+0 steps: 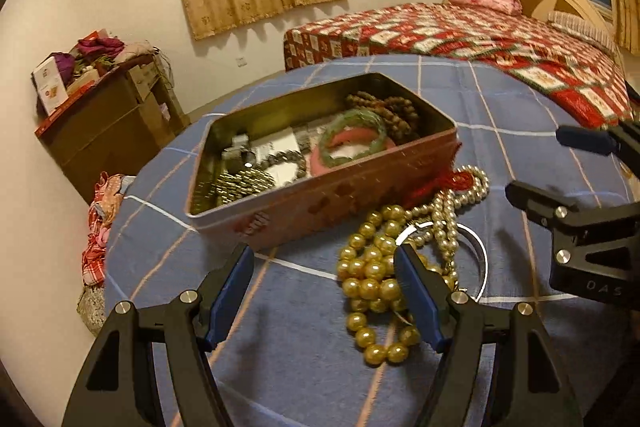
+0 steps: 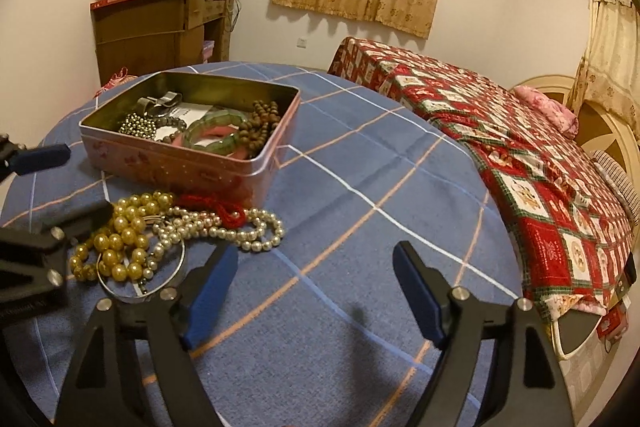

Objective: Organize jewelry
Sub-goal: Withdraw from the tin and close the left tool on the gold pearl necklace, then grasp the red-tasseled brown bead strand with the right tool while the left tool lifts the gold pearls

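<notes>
A pink metal tin (image 1: 320,203) (image 2: 192,167) stands open on the blue checked cloth. It holds a green bangle (image 1: 352,139) (image 2: 212,135), brown beads (image 1: 396,111) (image 2: 260,127) and other pieces. In front of it lies a pile: a gold bead necklace (image 1: 372,279) (image 2: 120,239), a pearl strand (image 1: 452,211) (image 2: 224,227), a red cord (image 2: 216,207) and a thin metal bangle (image 1: 480,259) (image 2: 160,287). My left gripper (image 1: 324,259) is open and empty, low over the cloth beside the gold beads. My right gripper (image 2: 316,263) is open and empty, right of the pile.
The round table (image 2: 360,187) has its cloth hanging over the edge. A bed with a red patchwork cover (image 2: 520,155) stands close behind on the right. A brown cabinet (image 2: 160,31) with clutter stands by the far wall.
</notes>
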